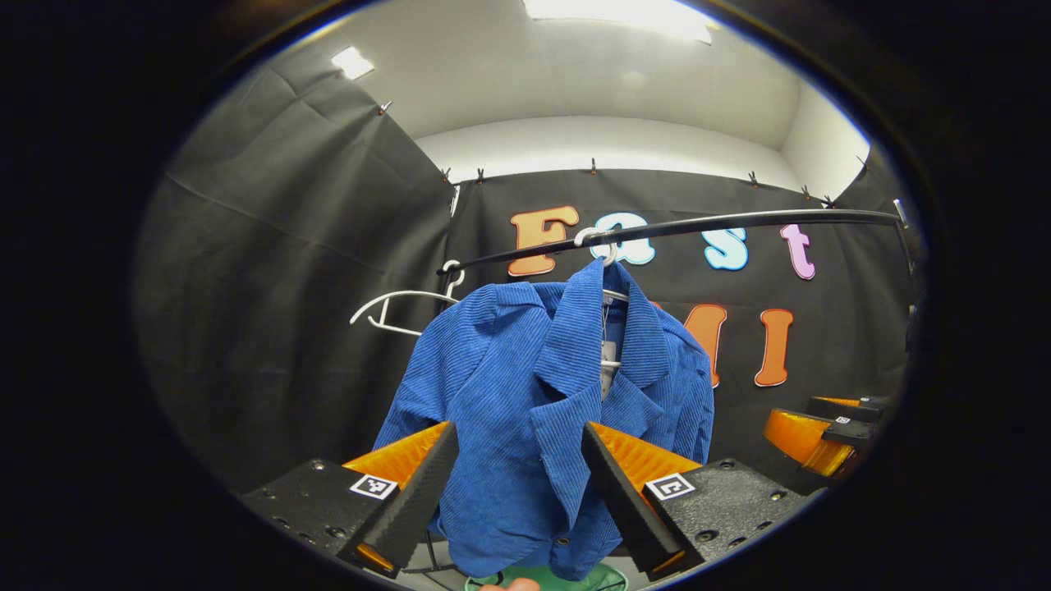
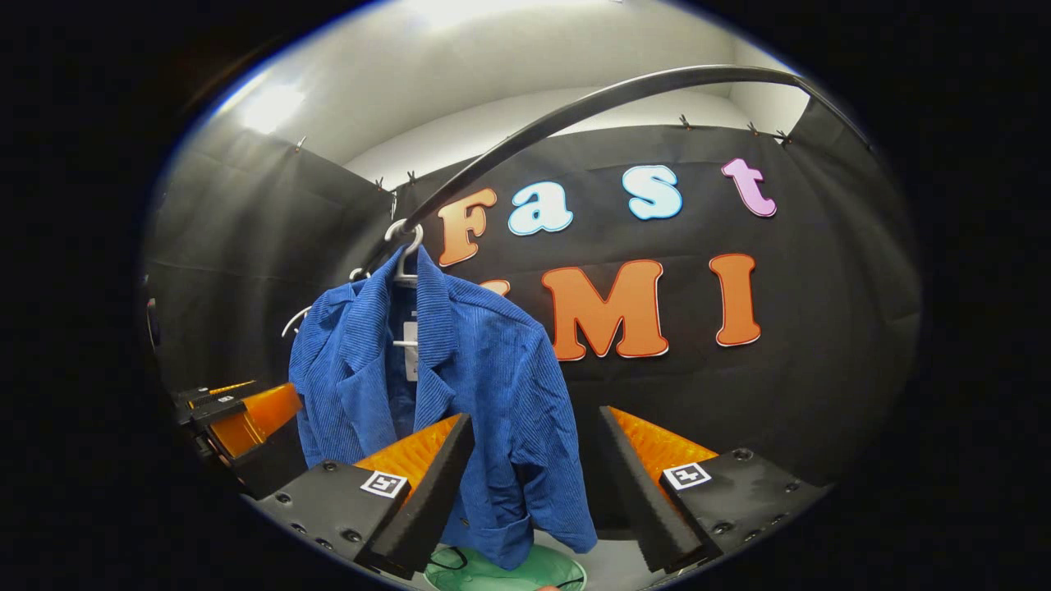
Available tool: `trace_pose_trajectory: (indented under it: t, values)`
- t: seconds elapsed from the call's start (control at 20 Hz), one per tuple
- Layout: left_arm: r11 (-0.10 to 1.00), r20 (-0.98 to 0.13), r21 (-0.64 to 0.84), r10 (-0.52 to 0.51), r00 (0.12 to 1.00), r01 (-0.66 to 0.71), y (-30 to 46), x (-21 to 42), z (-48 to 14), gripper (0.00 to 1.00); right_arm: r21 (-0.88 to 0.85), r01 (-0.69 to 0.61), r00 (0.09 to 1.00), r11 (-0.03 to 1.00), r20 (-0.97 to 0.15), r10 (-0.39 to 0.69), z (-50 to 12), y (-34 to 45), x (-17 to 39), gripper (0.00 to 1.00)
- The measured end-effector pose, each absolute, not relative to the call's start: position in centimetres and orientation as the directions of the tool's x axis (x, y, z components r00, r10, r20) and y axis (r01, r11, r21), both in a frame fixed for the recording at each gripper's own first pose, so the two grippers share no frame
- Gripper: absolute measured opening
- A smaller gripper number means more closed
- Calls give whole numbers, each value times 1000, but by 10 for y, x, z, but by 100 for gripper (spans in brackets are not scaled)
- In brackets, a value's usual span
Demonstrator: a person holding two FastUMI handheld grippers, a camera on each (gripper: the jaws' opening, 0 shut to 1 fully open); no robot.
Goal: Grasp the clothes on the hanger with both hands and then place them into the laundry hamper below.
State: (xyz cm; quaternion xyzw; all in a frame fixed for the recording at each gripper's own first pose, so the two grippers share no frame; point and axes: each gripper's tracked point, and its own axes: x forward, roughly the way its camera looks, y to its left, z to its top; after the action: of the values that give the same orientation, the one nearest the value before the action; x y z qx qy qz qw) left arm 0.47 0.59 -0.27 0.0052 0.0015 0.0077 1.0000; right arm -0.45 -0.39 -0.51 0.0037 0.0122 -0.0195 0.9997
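Note:
A blue corduroy jacket [image 1: 542, 394] hangs on a white hanger [image 1: 606, 254] from a dark rail [image 1: 698, 226]. My left gripper [image 1: 517, 484] is open in front of the jacket's lower front, its fingers spread to either side of the cloth and apart from it. In the right gripper view the same jacket [image 2: 460, 369] hangs left of centre, and my right gripper [image 2: 534, 484] is open, level with its right sleeve. Below the jacket shows a bit of the green laundry hamper [image 1: 566, 579] [image 2: 501, 570]. The other gripper [image 1: 813, 435] [image 2: 238, 419] shows at the edge of each view.
An empty white hanger [image 1: 394, 308] hangs on the rail left of the jacket. Black cloth walls close the booth on all sides. The rail [image 2: 591, 107] arches overhead in the right gripper view. A pale floor shows around the hamper.

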Motion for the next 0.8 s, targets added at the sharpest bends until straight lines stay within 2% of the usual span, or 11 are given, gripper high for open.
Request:
trace_pose_trajectory:
  t: [0.05,0.1,0.3,0.45,0.65,0.7,0.75,0.8]
  values:
    - [1000,-4,10,16,1000,-16,6,5,-3,95,7,44,999,999,-28,-44,-6,-4,-5,98]
    - [1000,-5,9,17,1000,-17,7,5,-3,92,8,47,998,999,-33,-46,-7,-4,-5,89]
    - [1000,-8,5,28,1000,-27,13,6,-5,98,6,50,998,999,-38,-49,-9,-5,-5,89]
    - [999,-11,2,38,999,-38,18,6,-6,98,-5,49,998,999,-36,-50,-9,-4,-4,89]
    - [998,-1,2,62,998,-62,30,4,-2,92,-18,38,999,999,-26,-38,-6,3,0,89]
    - [998,2,3,67,998,-67,33,4,-2,95,-21,32,999,999,-20,-33,-5,6,3,89]
    - [997,5,5,72,997,-72,36,4,0,92,-23,26,1000,999,-15,-26,-3,10,5,89]
    - [997,7,6,79,997,-79,39,3,1,95,-24,17,1000,1000,-11,-17,-3,14,10,98]
